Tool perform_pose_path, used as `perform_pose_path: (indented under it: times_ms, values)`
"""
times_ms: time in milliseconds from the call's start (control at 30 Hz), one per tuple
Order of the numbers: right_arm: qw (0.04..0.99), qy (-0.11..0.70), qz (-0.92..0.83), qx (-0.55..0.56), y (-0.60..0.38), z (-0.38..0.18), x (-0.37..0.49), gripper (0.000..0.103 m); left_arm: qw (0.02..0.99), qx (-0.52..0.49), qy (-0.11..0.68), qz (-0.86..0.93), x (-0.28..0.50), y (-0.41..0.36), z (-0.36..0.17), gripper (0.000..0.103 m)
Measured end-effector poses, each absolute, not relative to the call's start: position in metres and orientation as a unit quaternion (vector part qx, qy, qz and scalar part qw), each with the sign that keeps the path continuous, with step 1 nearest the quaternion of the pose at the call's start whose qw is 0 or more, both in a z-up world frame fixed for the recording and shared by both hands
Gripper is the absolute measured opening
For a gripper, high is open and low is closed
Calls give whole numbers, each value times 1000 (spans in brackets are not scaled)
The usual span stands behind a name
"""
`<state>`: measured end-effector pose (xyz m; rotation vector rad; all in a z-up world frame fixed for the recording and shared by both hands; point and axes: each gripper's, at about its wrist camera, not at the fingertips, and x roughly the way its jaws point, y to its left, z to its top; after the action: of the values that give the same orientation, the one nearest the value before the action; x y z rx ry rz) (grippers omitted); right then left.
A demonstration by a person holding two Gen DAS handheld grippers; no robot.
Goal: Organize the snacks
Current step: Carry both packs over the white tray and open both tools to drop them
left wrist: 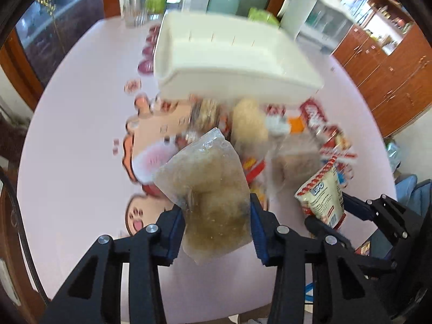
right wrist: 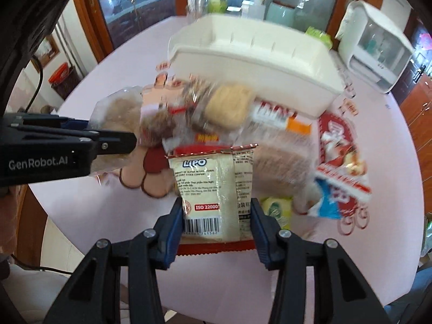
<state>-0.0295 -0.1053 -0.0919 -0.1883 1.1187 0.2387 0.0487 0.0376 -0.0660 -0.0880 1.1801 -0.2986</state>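
The left tool [left wrist: 217,216] has its blue pads pressed on the sides of a clear plastic bag [left wrist: 210,189] of brownish, crumbly pastry, which fills the lower middle of the left wrist view and sticks up past the fingertips, clear of the counter [left wrist: 75,140]. The right tool [right wrist: 217,213] is clamped the same way on a cream packet [right wrist: 213,197] edged in red with zigzag ends, in the lower middle of its own view; the packet stands upright between the pads. No earlier view is given to compare either grip.

The packet reads "LIPO" in blue, with "ISO 22000" in a red box, a barcode beneath and fine print too small to read. The left tool's side, at the left edge of the right wrist view, carries "GenRobot.AI".

Behind both, mid-frame, lies a blurred heap of snacks [right wrist: 270,124]: crinkly wrappers in red, white and blue, and pale round cakes in clear film. A white rectangular plastic bin [right wrist: 251,62] with slotted walls sits beyond the heap on the pink, cartoon-printed counter.
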Motion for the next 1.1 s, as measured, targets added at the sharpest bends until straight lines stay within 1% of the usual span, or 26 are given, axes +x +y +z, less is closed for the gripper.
perform_pose_path:
  times_ms: [233, 433, 600, 767, 933, 1100]
  values:
    - [872, 477, 91, -57, -117, -26, -2, 47, 856, -21, 490, -163, 79, 39, -6, 42]
    - [897, 437, 61, -20, -140, 31, 47, 47, 885, 3, 439, -154, 123, 27, 43, 42]
    - [913, 405, 43, -8, -159, 64, 95, 47, 904, 17, 409, -127, 164, 10, 67, 42]
    - [912, 408, 48, 24, -175, 62, 148, 47, 908, 19, 406, -104, 209, -5, 64, 42]
    - [899, 433, 48, 51, -185, 36, 193, 47, 905, 22, 415, -90, 246, -18, 37, 42]
    - [886, 459, 49, 50, -188, 1, 223, 47, 901, 35, 425, -87, 266, -32, 5, 42]
